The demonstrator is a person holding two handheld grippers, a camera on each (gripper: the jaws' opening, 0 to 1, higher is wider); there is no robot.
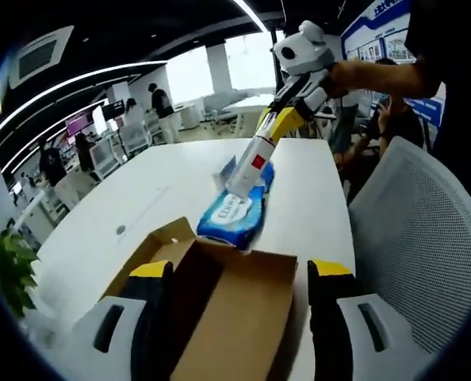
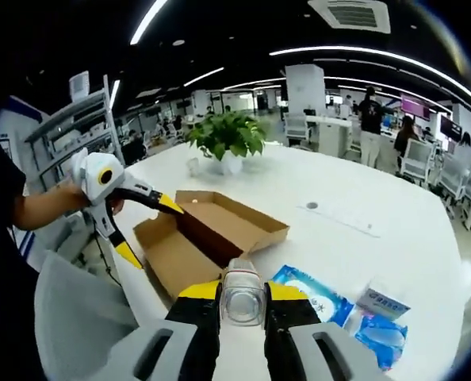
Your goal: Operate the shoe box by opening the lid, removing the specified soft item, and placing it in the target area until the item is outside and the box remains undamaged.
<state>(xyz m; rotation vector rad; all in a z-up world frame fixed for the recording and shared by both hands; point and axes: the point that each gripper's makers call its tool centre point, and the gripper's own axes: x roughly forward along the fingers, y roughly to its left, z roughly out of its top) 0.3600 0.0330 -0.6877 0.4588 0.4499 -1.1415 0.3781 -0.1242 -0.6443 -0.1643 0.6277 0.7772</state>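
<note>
**On the table: box open, wipes outside it**

Beside the box (image 2: 212,230), just past its far edge in the left gripper view, lies a blue wipes pack (image 1: 234,213) on the white table (image 1: 140,198). It looks soft and glossy, and it is outside the box. A smaller pale packet (image 2: 382,303) and a second blue pack (image 2: 378,333) lie beyond it, away from the box.

The box is plain brown cardboard, shallow and rectangular, with its lid folded open. The left gripper (image 1: 243,274) straddles the near wall of the box, jaws wide, yellow-tipped and black. The right gripper (image 2: 243,295) is closed on a clear plastic bottle (image 2: 243,298), which in the left gripper view stands over the wipes pack.

A potted plant (image 2: 226,139) sits on the table beyond the box. A white mesh chair (image 1: 418,238) stands just beside the table.
</note>
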